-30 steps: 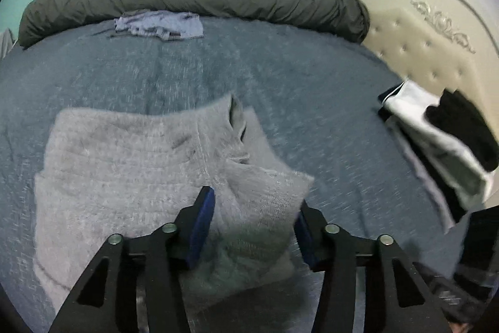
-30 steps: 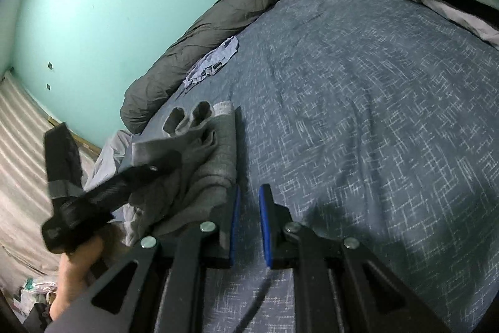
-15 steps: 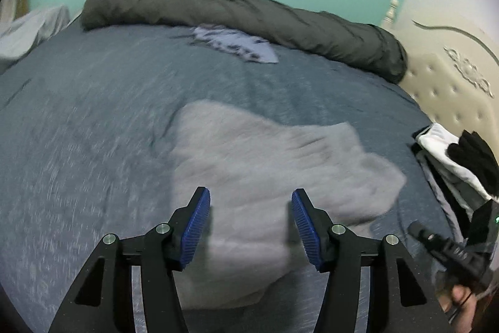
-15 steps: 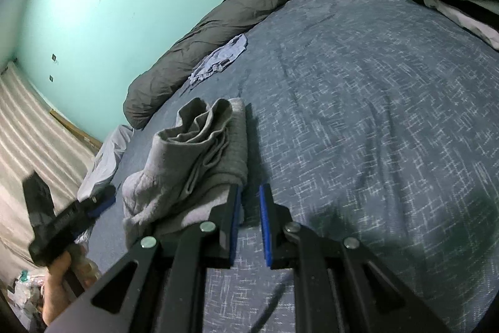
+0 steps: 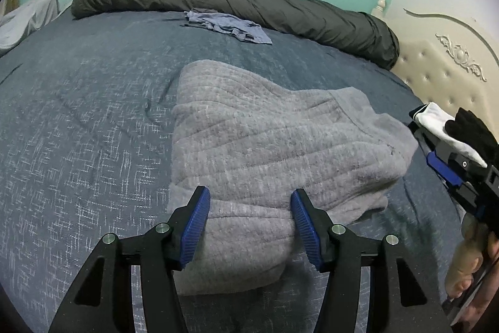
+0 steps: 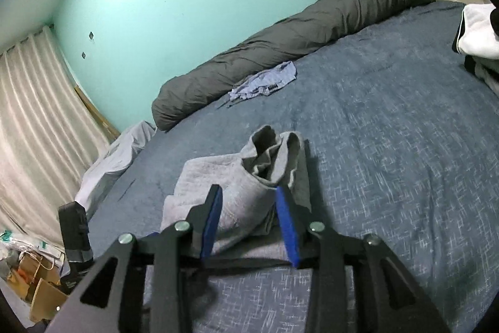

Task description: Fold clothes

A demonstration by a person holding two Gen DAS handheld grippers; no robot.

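Lying folded: grey garment [image 5: 274,145] | long axis seemingly toward headboard [image 5: 443,74] | both fingers open, right's just widened

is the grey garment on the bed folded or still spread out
Folded: the grey garment lies doubled into a compact stack, its layered edges showing at the near end.

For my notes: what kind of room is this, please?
Most likely a bedroom: a bed with a tufted headboard, a rolled dark duvet and curtains.
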